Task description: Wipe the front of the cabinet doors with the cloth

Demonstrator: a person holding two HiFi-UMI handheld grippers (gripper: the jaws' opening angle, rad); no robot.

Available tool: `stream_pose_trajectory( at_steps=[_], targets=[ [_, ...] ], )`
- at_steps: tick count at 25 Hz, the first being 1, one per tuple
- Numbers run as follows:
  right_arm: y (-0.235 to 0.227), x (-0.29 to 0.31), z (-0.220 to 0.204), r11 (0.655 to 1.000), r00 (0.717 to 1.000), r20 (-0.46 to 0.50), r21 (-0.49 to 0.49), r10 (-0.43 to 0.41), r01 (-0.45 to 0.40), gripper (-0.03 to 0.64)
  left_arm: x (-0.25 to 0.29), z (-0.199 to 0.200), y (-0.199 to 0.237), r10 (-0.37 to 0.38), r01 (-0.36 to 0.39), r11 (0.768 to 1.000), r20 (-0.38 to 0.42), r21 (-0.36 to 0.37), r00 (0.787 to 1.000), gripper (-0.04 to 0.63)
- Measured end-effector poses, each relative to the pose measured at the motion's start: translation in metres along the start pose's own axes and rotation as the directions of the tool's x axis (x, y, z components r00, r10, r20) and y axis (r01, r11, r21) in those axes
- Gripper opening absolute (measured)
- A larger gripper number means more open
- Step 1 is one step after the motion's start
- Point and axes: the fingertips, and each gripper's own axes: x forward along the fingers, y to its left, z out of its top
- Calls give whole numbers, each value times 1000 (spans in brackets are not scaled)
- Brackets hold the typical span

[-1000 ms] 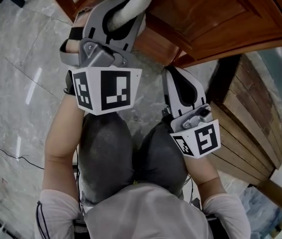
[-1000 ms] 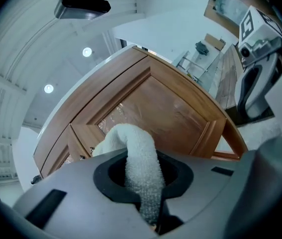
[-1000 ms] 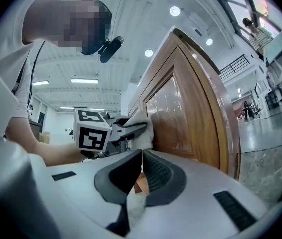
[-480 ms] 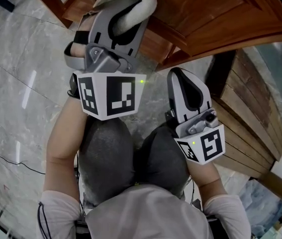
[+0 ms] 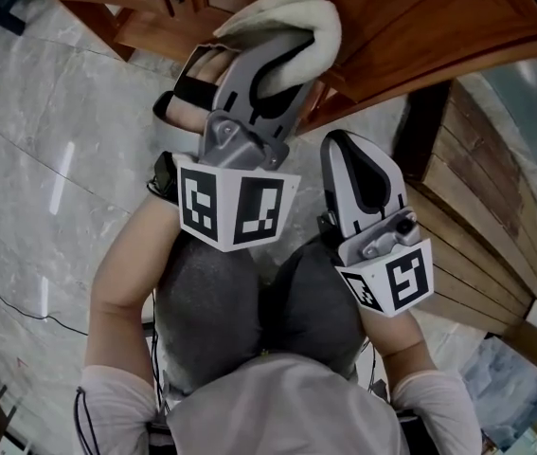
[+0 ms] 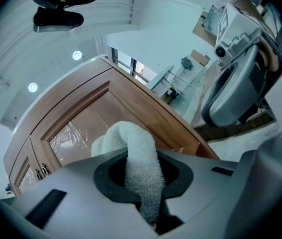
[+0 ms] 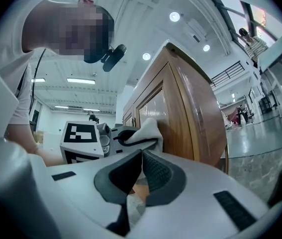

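Item: left tool (image 5: 277, 57), upper centre of the head view, jaws clamped on a narrow fold of the cloth (image 5: 292, 12). The cloth was white terry, and its bunched free end was pressed against the wooden cabinet door (image 5: 410, 17) near the door's lower moulding. The left gripper view showed the fold running up between the pads, with the bulk mounded beyond the tips. Item: right tool (image 5: 349, 150), centre right of the frame, pads closed together on nothing, held low beside the person's knee and apart from the door. Item: pale marble floor (image 5: 41, 159), left half of the frame. Condition of work: wiping appeared under way at the door's lower part, and how much of the front was already covered could not be judged. Hazards, as assessed: the hold was on a thin fold only, so a hard drag against the wood might draw the cloth out of the jaws. If the bunch rolled aside, the grey jaw tips (hard plastic, by the look) could scrape the finish. The panel's glossy wrinkled film might also snag.
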Motion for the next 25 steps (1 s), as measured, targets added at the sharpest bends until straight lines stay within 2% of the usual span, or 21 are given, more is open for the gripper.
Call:
stream_pose_trajectory(
  at_steps=[4, 10, 18, 25],
  targets=[
    [-6, -6, 1, 1000, 1000, 2, 2, -11, 11, 38, 3, 6, -4, -8, 8, 1000, 16, -16, 1000, 72],
    [-9, -8, 3, 1000, 1000, 10, 12, -17, 17, 38, 7, 18, -19, -50, 49, 999, 46, 17, 998, 72],
    [-9, -7, 2, 1000, 1000, 15, 14, -20, 20, 38, 6, 18, -26, -66, 66, 998, 63, 2, 996, 72],
    [-1, 10, 3, 999, 1000, 28, 49, 3, -5, 38, -13, -1, -6, -44, 43, 999, 22, 27, 999, 72]
  ],
)
